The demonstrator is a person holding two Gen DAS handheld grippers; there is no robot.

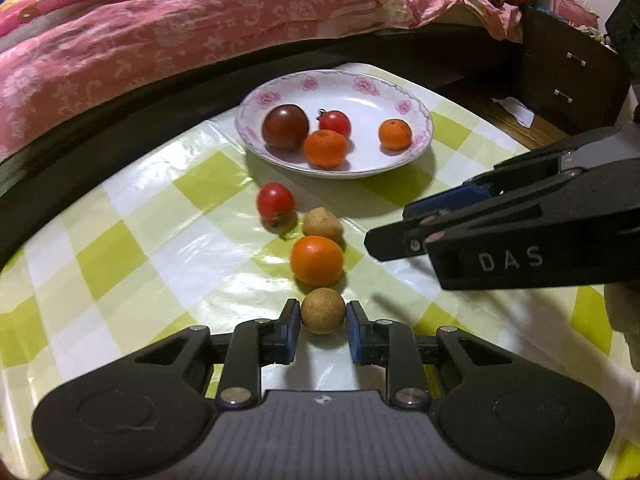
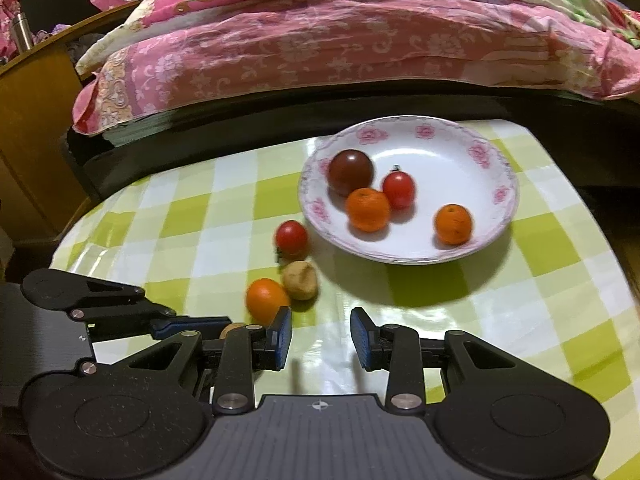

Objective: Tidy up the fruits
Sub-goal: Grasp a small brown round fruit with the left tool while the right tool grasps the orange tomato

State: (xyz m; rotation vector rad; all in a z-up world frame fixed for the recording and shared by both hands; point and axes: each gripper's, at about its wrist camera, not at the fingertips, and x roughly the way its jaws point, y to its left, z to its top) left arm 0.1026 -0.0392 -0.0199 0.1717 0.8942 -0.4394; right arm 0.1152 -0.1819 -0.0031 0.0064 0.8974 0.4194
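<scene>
A white floral plate [image 1: 416,114] [image 2: 500,168] holds a dark tomato [image 1: 285,127], a red tomato [image 1: 335,123] and two oranges [image 1: 325,148] [image 1: 395,134]. On the checked cloth lie a red tomato [image 1: 275,201] [image 2: 291,237], a brown fruit [image 1: 322,223] [image 2: 300,280] and an orange [image 1: 317,260] [image 2: 265,299]. My left gripper [image 1: 322,318] has its pads on both sides of a second round brown fruit [image 1: 322,310], touching or nearly so. My right gripper [image 2: 321,334] is open and empty, to the right of the row; it also shows in the left wrist view [image 1: 400,232].
A bed with pink floral bedding [image 1: 200,28] [image 2: 340,48] runs along the table's far side. A dark drawer cabinet [image 1: 568,76] stands at the far right. A wooden headboard [image 2: 32,120] is at the left.
</scene>
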